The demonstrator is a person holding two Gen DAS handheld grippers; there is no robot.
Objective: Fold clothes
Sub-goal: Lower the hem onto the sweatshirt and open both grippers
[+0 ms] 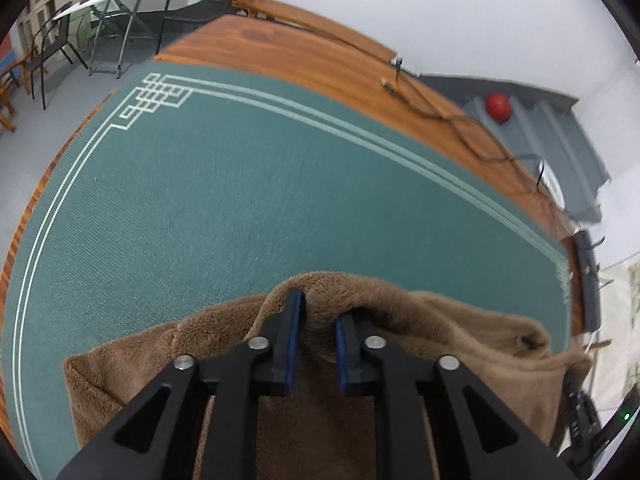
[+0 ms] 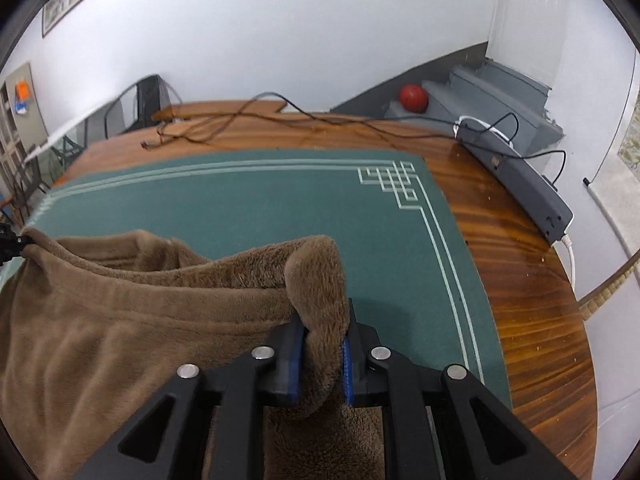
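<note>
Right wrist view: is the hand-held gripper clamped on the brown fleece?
Yes, the right hand-held gripper has a thick bunch of the brown fleece garment squeezed between its two blue pads.

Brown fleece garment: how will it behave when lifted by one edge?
The fleece garment probably goes floppy: it sags and creases between the grippers. The thick pile likely grips well, since a bunched fold stays in the right gripper. It looks bulky, so it may drag on the green mat.

Left claw [image 1: 318,312] over a brown fleece garment [image 1: 440,332] on a green mat [image 1: 240,184].
Its blue-padded jaws stand slightly apart around a raised fold of fleece; the mat covers a wooden bench [image 1: 304,60].
</note>
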